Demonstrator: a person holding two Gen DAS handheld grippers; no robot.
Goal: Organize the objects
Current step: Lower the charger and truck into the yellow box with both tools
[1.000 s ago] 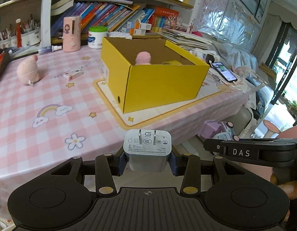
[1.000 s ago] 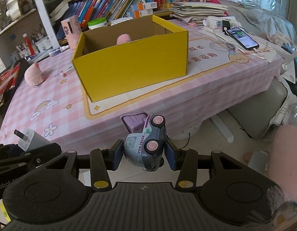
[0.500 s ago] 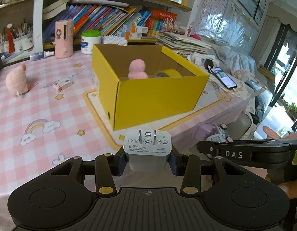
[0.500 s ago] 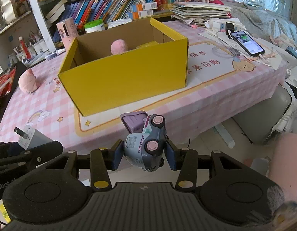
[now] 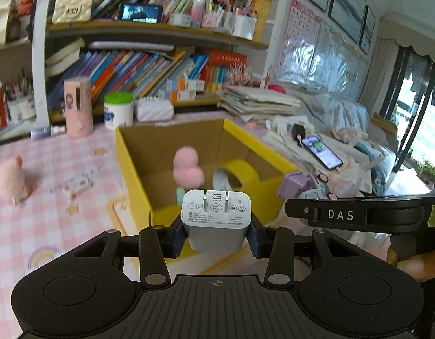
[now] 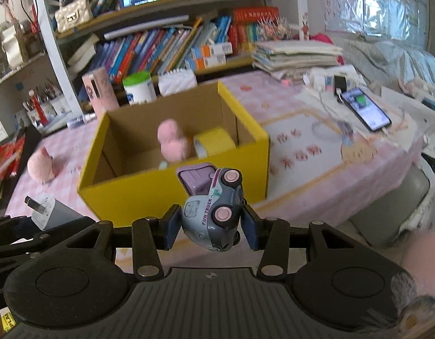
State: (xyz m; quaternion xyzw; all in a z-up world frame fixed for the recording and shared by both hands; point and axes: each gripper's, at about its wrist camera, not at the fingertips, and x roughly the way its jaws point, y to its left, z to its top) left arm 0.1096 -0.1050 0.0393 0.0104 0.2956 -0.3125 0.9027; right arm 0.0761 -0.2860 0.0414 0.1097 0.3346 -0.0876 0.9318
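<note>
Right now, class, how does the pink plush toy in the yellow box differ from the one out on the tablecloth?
The pink plush toy in the box stands upright inside the yellow box, beside a yellow tape roll. The pink plush toy on the tablecloth sits alone in the open, left of the box. Both are pink, fuzzy and rounded.

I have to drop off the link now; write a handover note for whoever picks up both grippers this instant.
Left gripper: jaws shut on the white two-prong wall charger, held in the air short of the box's near wall.
Right gripper: jaws shut on the small grey-and-lilac toy truck, also short of the box.
Open yellow cardboard box sits on the pink checked tablecloth.
Done: a pink plush toy and a yellow tape roll already lie inside the box.
Left: drop in charger and truck. A second pink plush and a small packet lie on the cloth left of the box.
</note>
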